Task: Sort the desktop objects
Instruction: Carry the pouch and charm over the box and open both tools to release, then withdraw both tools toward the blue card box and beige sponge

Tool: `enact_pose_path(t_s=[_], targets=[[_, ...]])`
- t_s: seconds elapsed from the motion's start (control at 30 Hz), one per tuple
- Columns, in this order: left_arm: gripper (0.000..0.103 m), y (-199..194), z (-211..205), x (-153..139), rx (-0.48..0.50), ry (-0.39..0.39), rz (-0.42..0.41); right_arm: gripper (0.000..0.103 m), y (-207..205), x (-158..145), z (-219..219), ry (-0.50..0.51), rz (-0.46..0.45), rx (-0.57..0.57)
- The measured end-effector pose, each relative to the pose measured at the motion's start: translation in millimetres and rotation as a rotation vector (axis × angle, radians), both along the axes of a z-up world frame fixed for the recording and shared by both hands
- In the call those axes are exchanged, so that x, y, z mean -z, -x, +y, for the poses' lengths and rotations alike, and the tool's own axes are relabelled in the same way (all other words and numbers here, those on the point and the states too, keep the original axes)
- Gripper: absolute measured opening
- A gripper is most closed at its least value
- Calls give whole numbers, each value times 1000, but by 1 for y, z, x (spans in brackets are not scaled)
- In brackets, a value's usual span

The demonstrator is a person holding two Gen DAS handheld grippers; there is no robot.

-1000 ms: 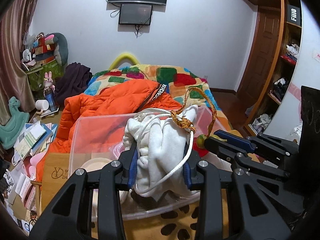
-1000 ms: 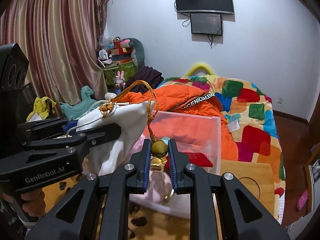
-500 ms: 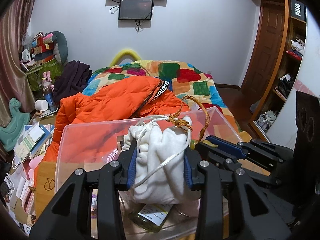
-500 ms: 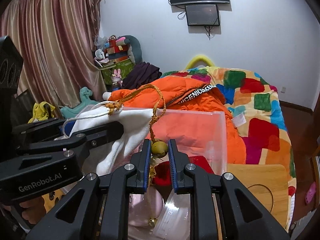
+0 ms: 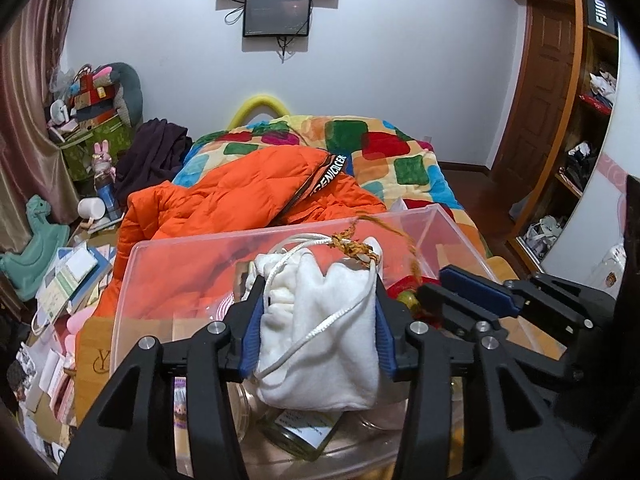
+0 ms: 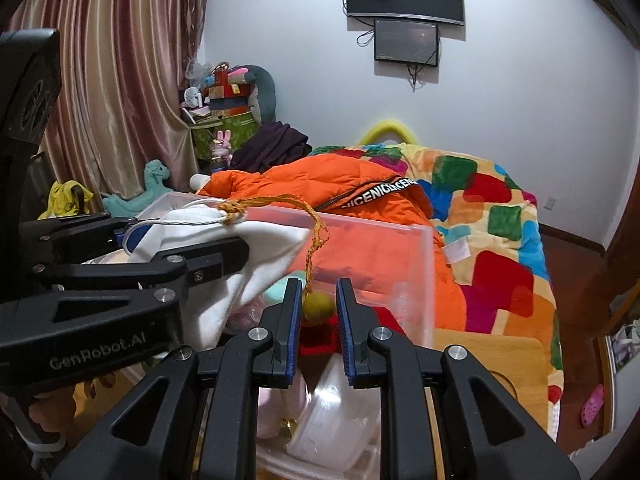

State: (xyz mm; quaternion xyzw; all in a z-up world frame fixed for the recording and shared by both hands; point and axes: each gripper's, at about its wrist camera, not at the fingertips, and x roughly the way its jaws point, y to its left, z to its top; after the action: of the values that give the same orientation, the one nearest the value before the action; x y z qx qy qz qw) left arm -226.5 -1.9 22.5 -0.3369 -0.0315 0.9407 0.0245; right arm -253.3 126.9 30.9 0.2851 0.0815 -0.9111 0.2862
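My left gripper is shut on a white drawstring pouch and holds it inside the clear plastic bin. The pouch also shows in the right wrist view. An orange braided cord runs from the pouch's knot down to a yellow-green bead. My right gripper has its jaws a little apart around the bead; a small gap shows on each side. The right gripper also shows in the left wrist view, just right of the pouch.
The bin holds a glass jar, pink and red items and clear lids. Behind it are an orange jacket and a colourful bed quilt. Papers and toys lie at left. A wooden board lies at right.
Both grippers have lowered the pouch and the bead into the bin. The right jaws have opened slightly, loosening from the bead.
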Motion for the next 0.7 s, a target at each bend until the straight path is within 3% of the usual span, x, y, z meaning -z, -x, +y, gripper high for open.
enact_pose_path(t_s=[0.13,0.23,0.43,0.7], targets=[[47,-5,-2,-2,3,-11,-5,16,-8,-5,10,3,4,26],[53,-14,-1,-7,7,-12,12,19,-16,-7,17,3,-4,40],[69,-33,6,-17,25,4,44,35,-32,-10,28,11,0,76],[77,-57,7,-23,23,14,63,61,-58,-16,43,36,22,145]])
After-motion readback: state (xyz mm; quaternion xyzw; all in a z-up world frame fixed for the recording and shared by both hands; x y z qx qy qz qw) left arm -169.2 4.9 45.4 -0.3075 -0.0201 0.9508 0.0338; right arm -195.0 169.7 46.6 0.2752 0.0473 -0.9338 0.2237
